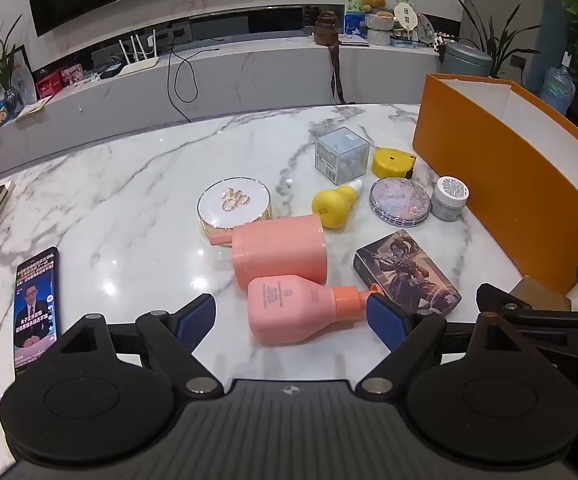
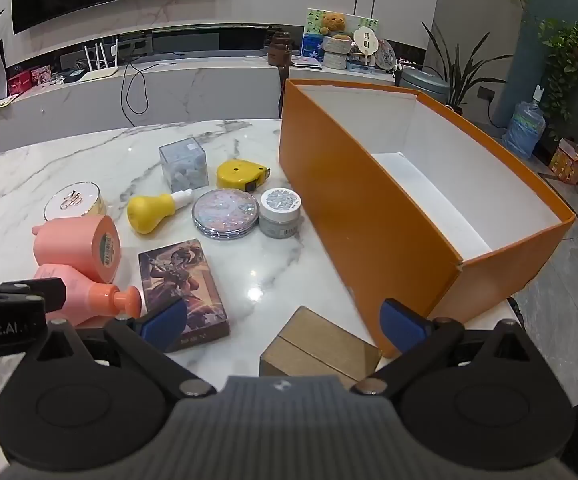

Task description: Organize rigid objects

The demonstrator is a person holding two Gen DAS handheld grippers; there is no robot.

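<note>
We are holding the left gripper (image 1: 293, 322) wide open around the pink bottle (image 1: 289, 310), which is lying on its side on the table (image 1: 129, 184), pads not touching it. We are spreading the right gripper (image 2: 285, 322) open above the brown box (image 2: 317, 344), just beside the orange box (image 2: 353, 216).

I see a white marble table (image 2: 69, 160). On it, an orange box (image 2: 353, 208) sits at three o'clock, a brown block (image 2: 317, 344) at six, a card box (image 2: 181, 288) centrally, pink bottles (image 2: 77, 248) at nine, a clear cube (image 2: 183, 166) at twelve, and a phone (image 1: 35, 308) far left.
</note>
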